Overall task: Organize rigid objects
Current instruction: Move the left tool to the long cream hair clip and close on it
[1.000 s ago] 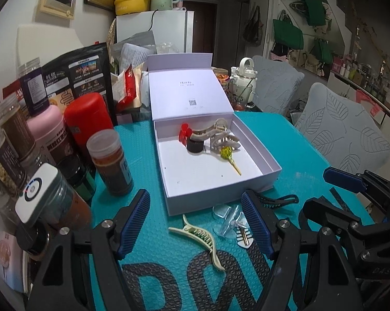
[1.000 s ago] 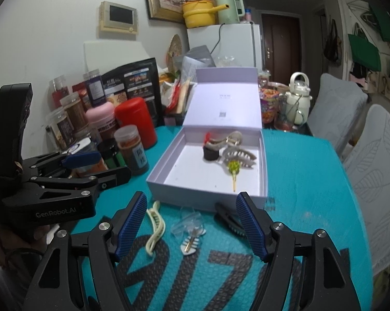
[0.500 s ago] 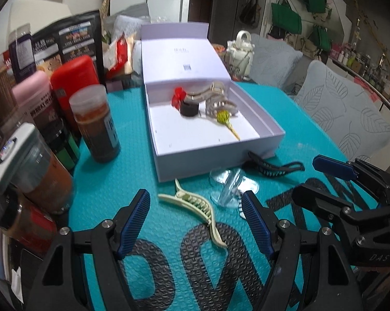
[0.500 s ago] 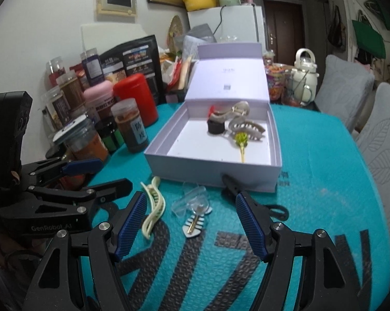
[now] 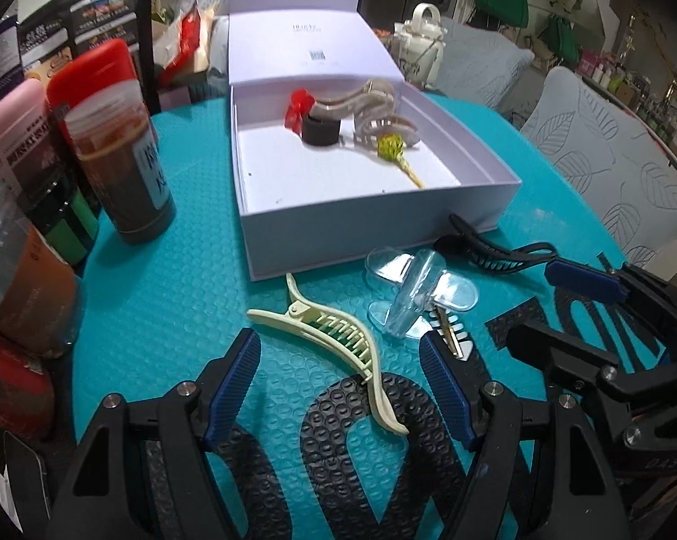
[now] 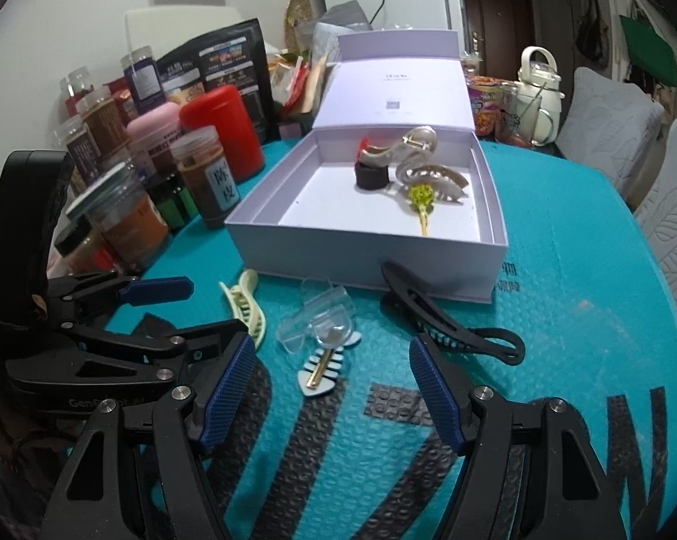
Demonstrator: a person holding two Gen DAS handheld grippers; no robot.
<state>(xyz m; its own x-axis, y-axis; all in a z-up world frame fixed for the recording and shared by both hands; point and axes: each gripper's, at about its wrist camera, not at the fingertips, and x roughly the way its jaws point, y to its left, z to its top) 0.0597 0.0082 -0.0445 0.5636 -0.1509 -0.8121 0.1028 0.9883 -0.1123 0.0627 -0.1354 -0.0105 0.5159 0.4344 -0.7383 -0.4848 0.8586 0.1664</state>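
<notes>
Left wrist view: both grippers – left gripper (image 5: 340,375), right gripper (image 6: 331,375) – gape empty, so closing on the cream toothed plastic hair claw (image 5: 338,337) risks snagging the adjacent clear plastic clip (image 5: 417,297).

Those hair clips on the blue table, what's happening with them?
Someone is tidying hair clips into the open lilac box, holding tongs in each hand. A few clips already lie inside. Four wait on the mat in front: a cream claw clip, a clear clip, a fishbone clip and a black clip. The left tongs hover open over the cream one; the right tongs are open too, holding nothing.
</notes>
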